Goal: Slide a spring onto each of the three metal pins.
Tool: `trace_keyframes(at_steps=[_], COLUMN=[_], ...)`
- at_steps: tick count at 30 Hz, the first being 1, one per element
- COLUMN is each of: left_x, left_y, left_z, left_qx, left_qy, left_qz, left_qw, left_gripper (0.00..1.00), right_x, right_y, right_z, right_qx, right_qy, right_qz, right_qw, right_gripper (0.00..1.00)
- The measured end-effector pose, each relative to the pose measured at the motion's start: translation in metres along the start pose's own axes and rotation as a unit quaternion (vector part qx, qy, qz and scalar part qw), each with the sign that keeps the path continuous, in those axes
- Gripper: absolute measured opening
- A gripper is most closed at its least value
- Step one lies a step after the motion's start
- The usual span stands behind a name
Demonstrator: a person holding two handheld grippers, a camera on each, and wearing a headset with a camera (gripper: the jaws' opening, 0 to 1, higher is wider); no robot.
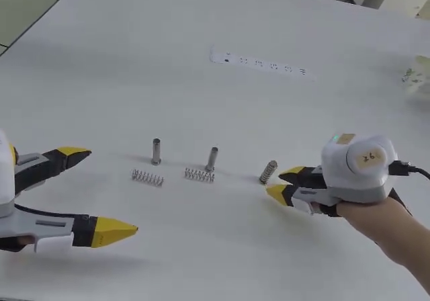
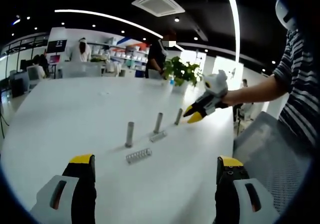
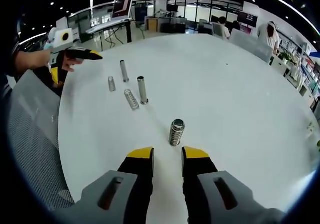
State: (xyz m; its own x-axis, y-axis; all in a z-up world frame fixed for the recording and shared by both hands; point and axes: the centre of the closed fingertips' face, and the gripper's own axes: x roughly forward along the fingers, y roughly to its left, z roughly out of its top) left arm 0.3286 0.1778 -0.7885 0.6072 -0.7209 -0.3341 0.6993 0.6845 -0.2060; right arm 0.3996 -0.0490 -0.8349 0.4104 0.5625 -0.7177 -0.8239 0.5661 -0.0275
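White table (image 1: 201,39) below, right tool (image 1: 275,183) held level, facing 1 sprung pin (image 1: 268,172).

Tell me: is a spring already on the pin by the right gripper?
On: the spring coils around that standing pin, whose top shows above.

You are working at a white table (image 1: 201,19); a power strip (image 1: 262,64) is lying far beyond both jaws. Light strips (image 2: 100,15) are glowing above the left jaws, a potted plant (image 2: 182,71) standing well ahead.

Blurry pale object (image 1: 419,77), edge-cropped
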Motion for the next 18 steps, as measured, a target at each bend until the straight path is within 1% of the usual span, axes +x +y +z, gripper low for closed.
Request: trace_keyframes(at_steps=[8, 13, 18], left_x=[0.002, 0.003, 0.002], left_y=[-0.004, -0.007, -0.007], left_z=[-0.001, -0.002, -0.003], left_qx=[0.002, 0.003, 0.003], left_qy=[0.003, 0.006, 0.009], left_qz=[-0.005, -0.008, -0.009], left_qw=[1.0, 0.9999, 0.9999], left_gripper=[0.98, 0.98, 0.98], right_x=[-0.004, -0.004, -0.003], right_y=[0.01, 0.014, 0.021], right_z=[-0.007, -0.006, -0.005], right_qx=[0.002, 0.001, -0.002], right_qy=[0.005, 0.003, 0.001], right_qz=[0.012, 0.016, 0.023], right_qw=[0.9999, 0.9999, 0.9997], right_gripper=[0.2, 0.2, 0.2])
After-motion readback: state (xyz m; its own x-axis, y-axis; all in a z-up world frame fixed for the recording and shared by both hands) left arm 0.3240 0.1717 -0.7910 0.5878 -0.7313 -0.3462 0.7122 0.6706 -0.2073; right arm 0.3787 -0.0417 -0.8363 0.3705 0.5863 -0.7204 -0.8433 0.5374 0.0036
